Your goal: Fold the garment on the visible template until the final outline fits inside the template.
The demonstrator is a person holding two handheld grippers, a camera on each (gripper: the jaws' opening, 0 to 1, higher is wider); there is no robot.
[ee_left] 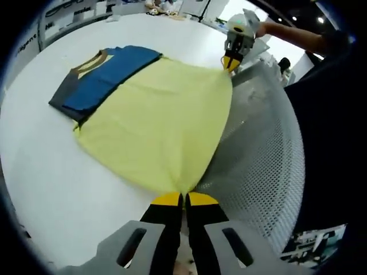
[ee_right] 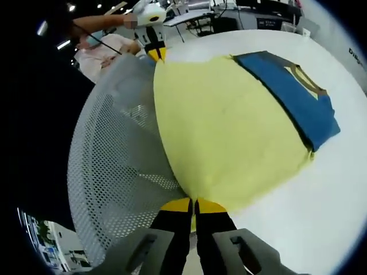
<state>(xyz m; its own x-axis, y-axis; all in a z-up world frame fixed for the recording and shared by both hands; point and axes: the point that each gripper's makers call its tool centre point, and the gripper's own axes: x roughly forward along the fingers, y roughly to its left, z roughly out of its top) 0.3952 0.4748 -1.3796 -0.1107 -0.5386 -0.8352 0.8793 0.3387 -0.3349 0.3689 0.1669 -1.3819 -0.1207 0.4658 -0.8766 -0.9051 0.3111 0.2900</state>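
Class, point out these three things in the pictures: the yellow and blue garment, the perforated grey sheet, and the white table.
garment (ee_left: 163, 123), left gripper view, yellow middle panel.
perforated grey sheet (ee_right: 114, 143), right gripper view, its dotted surface.
white table (ee_left: 51, 172), left gripper view, bare top.

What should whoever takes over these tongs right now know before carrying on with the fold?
Left tongs: shut on one bottom corner of the garment.
Right tongs: shut on the other bottom corner; they also show at the far corner in the left gripper view.
Garment: the yellow lower part is stretched between both tongs, and the blue and grey upper part lies flat on the white table. A perforated white surface lies on the near side, under the held hem.
Done: both hem corners gripped.
Left: probably carry the hem toward the collar, then fold to the template, which I cannot make out.
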